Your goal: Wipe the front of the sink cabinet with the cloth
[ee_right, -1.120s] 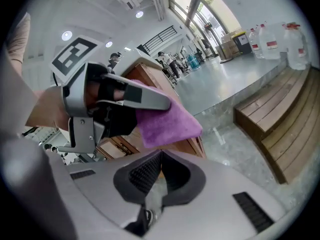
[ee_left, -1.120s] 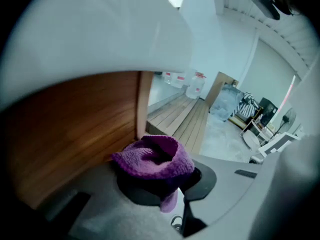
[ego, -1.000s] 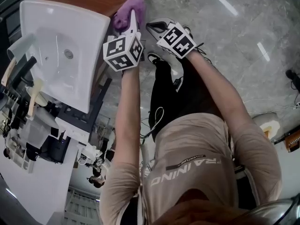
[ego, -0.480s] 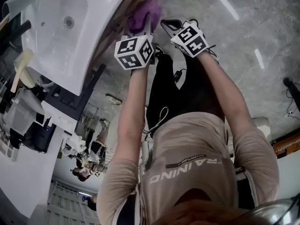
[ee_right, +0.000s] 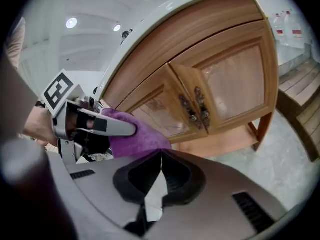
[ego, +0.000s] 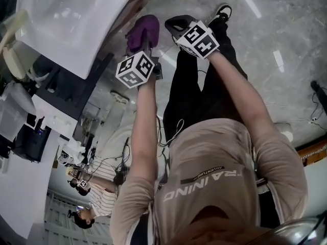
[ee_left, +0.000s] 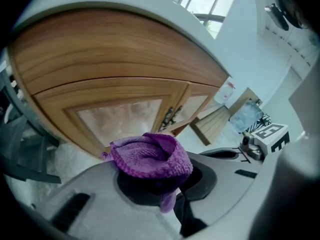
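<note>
- Farther from the white basin (ego: 71, 19) than a second ago, my left claw (ego: 147, 52) has carried the purple cloth (ee_left: 150, 154) down the front of the sink cabinet (ee_right: 220, 49).
- One purple cloth, bunched and clamped in my left claw, sits at the left door (ee_right: 157, 106).
- Two claws: my right claw (ee_right: 159, 181) is closed on nothing, just beside the left.
- Two glazed doors, two handles (ee_right: 195, 109).
- In the right gripper view, my left claw covers part of the left door.

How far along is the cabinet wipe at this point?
Done: the purple cloth is picked up and clamped in the left gripper. In hand: it is held in front of a cabinet door; contact cannot be confirmed. The right gripper is shut and empty. Left: the wood shows no wipe marks, so the remaining area cannot be told.
</note>
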### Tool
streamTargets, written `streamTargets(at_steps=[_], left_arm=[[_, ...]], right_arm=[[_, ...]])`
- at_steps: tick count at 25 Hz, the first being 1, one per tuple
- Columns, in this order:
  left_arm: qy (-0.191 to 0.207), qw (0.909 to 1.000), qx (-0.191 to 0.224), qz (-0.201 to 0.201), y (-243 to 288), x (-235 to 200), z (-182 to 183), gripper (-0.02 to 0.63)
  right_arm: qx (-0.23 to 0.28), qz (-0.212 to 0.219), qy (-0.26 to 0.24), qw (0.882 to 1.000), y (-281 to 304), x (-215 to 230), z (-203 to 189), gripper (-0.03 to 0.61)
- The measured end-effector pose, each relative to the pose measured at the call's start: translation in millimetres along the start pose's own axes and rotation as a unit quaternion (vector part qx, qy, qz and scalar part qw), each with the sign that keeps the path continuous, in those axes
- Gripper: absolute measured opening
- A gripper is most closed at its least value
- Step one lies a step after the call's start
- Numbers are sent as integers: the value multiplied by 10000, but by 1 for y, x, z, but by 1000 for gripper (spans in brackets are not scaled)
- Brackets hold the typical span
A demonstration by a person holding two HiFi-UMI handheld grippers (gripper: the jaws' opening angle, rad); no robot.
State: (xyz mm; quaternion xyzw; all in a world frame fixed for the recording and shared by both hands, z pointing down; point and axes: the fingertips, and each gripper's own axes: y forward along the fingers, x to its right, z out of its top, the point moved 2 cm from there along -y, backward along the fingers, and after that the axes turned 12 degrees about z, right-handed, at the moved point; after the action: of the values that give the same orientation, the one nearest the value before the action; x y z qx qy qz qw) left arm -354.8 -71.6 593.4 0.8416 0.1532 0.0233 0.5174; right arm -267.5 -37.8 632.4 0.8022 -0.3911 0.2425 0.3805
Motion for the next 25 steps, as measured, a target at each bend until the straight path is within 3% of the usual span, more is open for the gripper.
streamTargets(at_steps=[6,10,15,25], left_arm=[[-54,9989,53,470,-5,-107,-23,49],[-47,9981,54,614,-2,-147,-30,49],[-101,9988,-39,468,8,-162,-34,49],[37,9970,186,750,27,-158,-13,49]], right_arm=[[-23,50,-46,10000,65,-39,-16,12],[-159,54,-29,9999,87,-53,-35,12],[-154,-36,15,9999,93,-61,-45,12],[-290,-140,167,9993,78,-51,-65,12]])
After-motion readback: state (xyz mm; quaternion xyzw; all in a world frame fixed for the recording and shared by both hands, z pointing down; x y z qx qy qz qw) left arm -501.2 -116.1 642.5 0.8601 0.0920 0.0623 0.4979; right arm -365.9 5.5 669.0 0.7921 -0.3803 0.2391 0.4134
